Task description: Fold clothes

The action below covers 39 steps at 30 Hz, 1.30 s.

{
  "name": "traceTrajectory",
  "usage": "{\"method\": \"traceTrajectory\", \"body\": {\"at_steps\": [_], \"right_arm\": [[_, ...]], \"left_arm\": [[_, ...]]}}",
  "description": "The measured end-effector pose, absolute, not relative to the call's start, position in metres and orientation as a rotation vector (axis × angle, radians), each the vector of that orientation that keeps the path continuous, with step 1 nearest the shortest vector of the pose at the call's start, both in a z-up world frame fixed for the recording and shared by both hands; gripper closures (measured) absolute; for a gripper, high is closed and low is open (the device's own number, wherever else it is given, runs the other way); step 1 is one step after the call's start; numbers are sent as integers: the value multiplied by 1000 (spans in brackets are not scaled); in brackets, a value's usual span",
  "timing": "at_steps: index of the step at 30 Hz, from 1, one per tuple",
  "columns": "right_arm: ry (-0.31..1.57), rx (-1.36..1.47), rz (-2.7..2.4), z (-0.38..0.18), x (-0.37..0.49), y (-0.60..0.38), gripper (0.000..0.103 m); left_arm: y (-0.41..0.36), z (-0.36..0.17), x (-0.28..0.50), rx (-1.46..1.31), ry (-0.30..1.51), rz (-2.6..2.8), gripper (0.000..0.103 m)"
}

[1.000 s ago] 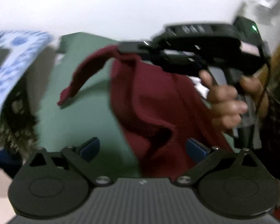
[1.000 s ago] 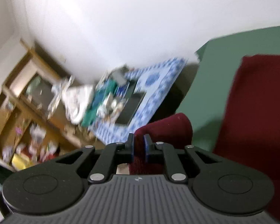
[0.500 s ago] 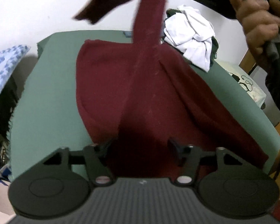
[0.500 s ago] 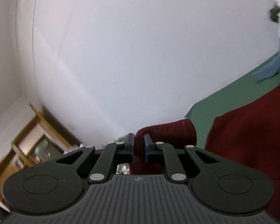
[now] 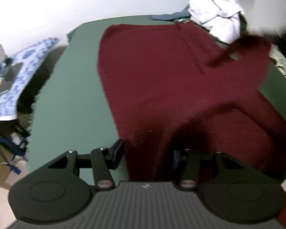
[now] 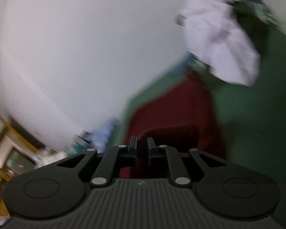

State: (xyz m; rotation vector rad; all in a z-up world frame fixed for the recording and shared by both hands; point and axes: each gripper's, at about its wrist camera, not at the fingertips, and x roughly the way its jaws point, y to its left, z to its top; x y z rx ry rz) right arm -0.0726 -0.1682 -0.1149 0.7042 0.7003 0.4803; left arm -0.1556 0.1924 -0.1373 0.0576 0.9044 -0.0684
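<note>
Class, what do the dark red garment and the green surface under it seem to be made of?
Dark red garment: probably a soft knit or fleece, matte, with a faint fuzzy nap, draping in soft folds. Green surface: looks like smooth matte cloth or a mat, flat and unwrinkled; blur leaves the weave unclear.

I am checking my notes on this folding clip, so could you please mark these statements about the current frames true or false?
1. The maroon garment lies on a green surface. True.
2. The right gripper is empty. False: its jaws pinch maroon fabric.
3. A crumpled white garment sits at the far end. True.
4. The left gripper has its jaws shut tight. False: they stand apart, with maroon fabric between them.
</note>
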Motion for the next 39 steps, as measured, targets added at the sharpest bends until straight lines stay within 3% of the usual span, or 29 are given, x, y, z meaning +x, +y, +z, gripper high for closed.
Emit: {"method": "traceTrajectory", "body": {"at_steps": [3, 7, 11, 13, 14, 17, 20, 21, 22, 24, 26, 27, 34, 39], "right_arm": [[818, 638, 423, -144, -93, -187, 91], [889, 442, 378, -154, -110, -194, 79], [748, 238, 428, -134, -102, -168, 65], [687, 126, 474, -130, -95, -145, 53], [661, 67, 500, -130, -90, -131, 52], [592, -139, 490, -142, -80, -88, 58], [643, -257, 427, -161, -62, -67, 68], [660, -251, 421, -165, -57, -68, 74], [671, -220, 423, -165, -55, -75, 87], [687, -155, 424, -162, -51, -88, 96], [665, -65, 419, -147, -50, -101, 97], [651, -19, 412, -138, -52, -110, 99], [590, 206, 304, -97, -82, -169, 99], [590, 255, 226, -97, -109, -193, 99]], "left_arm": [[187, -137, -161, 89, 912, -25, 51], [177, -137, -168, 134, 921, 32, 50], [174, -137, -169, 133, 925, 66, 50], [170, -135, -168, 140, 921, 77, 50], [167, -134, -168, 145, 917, 81, 50], [163, -135, -167, 161, 908, 104, 50], [161, -141, -166, 169, 913, 133, 48], [161, -144, -166, 169, 920, 139, 52], [161, -146, -166, 168, 928, 141, 55], [159, -145, -168, 155, 923, 136, 71], [158, -140, -170, 152, 902, 137, 82], [157, -136, -170, 155, 887, 137, 96], [150, -106, -168, 196, 800, 57, 98], [143, -106, -171, 227, 813, -40, 97]]}}
